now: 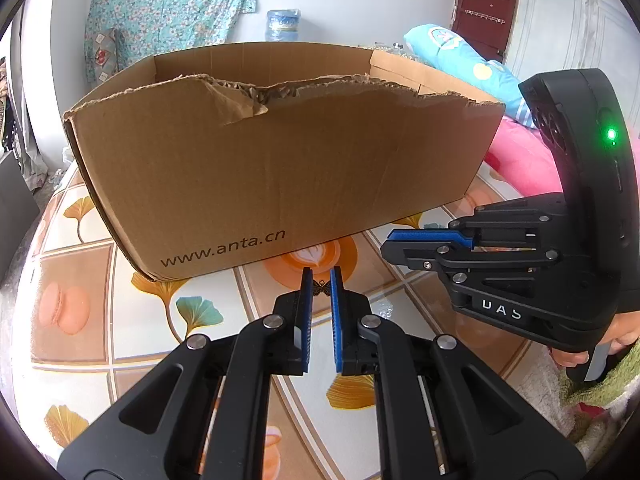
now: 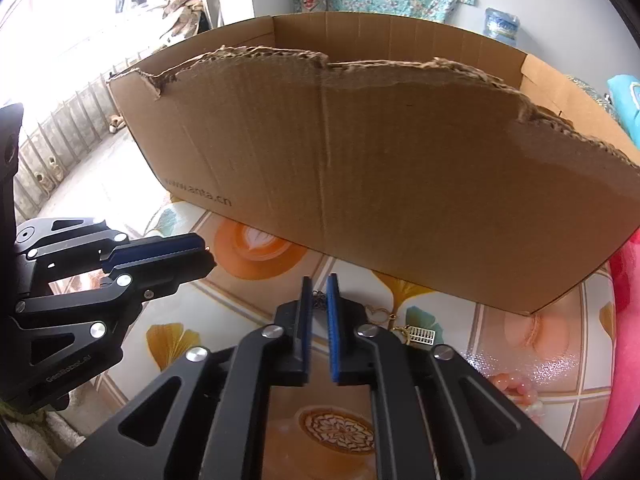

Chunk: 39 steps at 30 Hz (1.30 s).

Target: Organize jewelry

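A torn brown cardboard box (image 1: 280,160) printed "www.anta.cn" stands on the patterned table; it also fills the right wrist view (image 2: 400,160). My left gripper (image 1: 321,282) is shut on a small dark butterfly pendant (image 1: 321,287), held at the fingertips just in front of the box. My right gripper (image 2: 319,292) is shut on a thin gold chain (image 2: 319,300) that trails right to a heart link (image 2: 378,314) and a small abacus charm (image 2: 420,336) on the table. The right gripper also shows in the left wrist view (image 1: 430,240); the left gripper shows in the right wrist view (image 2: 172,258).
The table (image 1: 120,320) has a tiled cover with ginkgo leaves and coffee cups. A pink and blue cushion pile (image 1: 516,152) lies right of the box. Pale pink beads (image 2: 516,390) lie at the table's right. A water jug (image 1: 283,24) stands behind the box.
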### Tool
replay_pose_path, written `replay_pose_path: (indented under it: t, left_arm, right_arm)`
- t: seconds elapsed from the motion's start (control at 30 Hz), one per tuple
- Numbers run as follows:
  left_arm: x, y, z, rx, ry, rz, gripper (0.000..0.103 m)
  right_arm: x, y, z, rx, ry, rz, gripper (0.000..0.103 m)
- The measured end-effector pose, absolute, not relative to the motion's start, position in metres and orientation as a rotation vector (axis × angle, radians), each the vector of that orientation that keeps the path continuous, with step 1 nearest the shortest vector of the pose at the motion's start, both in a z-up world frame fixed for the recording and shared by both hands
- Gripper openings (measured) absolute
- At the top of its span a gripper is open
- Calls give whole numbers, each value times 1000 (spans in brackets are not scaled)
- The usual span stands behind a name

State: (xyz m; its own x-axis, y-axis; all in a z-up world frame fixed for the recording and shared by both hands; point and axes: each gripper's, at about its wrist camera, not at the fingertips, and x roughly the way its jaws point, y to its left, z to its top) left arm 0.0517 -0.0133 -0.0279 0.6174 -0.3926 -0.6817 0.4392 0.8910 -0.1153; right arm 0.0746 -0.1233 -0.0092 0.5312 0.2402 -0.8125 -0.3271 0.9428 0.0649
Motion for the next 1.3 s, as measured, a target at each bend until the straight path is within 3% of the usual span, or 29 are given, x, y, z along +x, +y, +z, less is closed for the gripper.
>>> replay_pose_path:
  t: [0.6,1.03,1.3]
  left_arm:
    - [37,-4,-8,27,715,-481,8]
    - [38,7,97,-23,492,-567,8]
    - [133,-9,91,21,712,-526,8]
  right_arm:
    - [61,-176,46,224,847,426,4]
    - [67,-168,123,210,653,518,4]
    - [141,-169,117,218,810,475,4]
